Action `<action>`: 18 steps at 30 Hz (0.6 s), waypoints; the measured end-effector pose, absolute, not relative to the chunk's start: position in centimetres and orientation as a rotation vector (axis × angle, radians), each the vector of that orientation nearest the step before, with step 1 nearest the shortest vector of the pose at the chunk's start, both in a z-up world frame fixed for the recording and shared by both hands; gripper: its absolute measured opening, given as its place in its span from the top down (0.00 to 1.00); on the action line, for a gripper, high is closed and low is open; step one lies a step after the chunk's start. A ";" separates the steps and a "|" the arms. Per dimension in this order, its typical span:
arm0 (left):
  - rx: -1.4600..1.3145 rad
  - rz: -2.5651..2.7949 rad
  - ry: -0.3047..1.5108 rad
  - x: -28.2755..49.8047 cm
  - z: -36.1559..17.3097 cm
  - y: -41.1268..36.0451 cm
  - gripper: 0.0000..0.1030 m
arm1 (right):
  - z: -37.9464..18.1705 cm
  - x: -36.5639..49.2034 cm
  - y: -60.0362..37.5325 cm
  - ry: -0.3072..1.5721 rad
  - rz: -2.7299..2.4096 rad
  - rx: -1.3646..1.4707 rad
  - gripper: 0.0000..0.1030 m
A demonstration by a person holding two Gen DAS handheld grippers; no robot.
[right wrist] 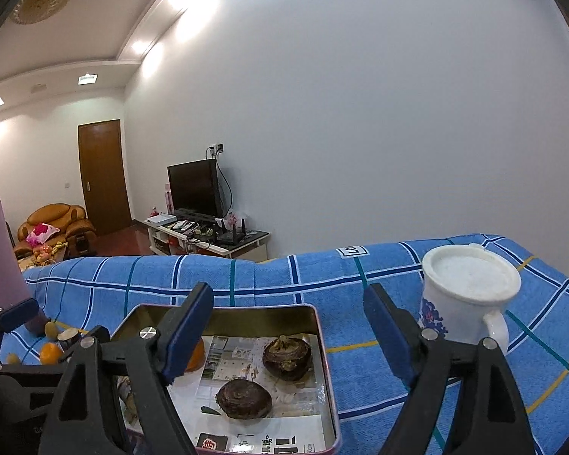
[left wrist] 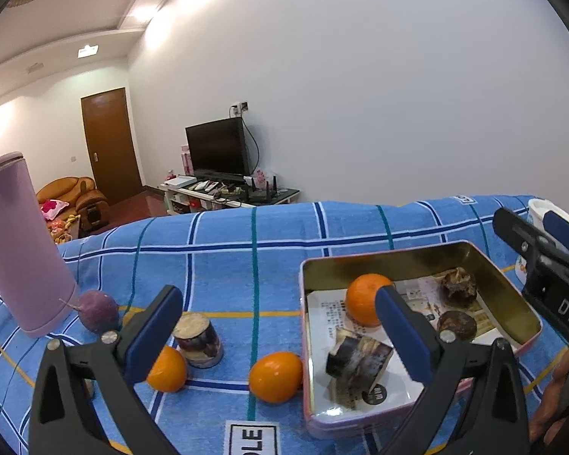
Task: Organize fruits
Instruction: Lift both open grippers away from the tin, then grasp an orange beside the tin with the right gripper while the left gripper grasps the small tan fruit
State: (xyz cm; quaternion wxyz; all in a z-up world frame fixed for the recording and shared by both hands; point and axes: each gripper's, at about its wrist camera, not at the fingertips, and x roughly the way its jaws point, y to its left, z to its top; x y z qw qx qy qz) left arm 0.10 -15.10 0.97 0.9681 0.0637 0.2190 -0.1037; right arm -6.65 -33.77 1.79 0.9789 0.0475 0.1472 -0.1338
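Note:
An open pink tin on the blue checked cloth holds an orange, two dark round fruits and a cut sugarcane piece. Left of the tin lie two oranges, another sugarcane piece and a purple fruit. My left gripper hovers open above the nearer loose orange, touching nothing. My right gripper stands open above the tin, over the two dark fruits, with nothing between its fingers.
A tall pink tumbler stands at the left by the purple fruit. A white lidded mug stands right of the tin. The cloth's far edge drops off towards a room with a television.

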 end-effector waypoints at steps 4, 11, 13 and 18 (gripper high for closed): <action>0.124 -0.200 0.448 0.2 0.9 -14.5 0.00 | 1.9 -6.8 -33.9 0.291 -0.264 0.110 0.20; 0.129 -0.192 0.452 0.0 0.8 -14.0 0.00 | 1.8 -7.1 -33.5 0.297 -0.236 0.125 0.20; 0.128 -0.189 0.455 -0.1 0.8 -13.7 0.00 | 1.9 -7.1 -33.2 0.301 -0.228 0.121 0.20; 0.117 -0.175 0.464 -0.3 0.7 -12.3 0.00 | 1.9 -7.3 -32.3 0.298 -0.222 0.098 0.20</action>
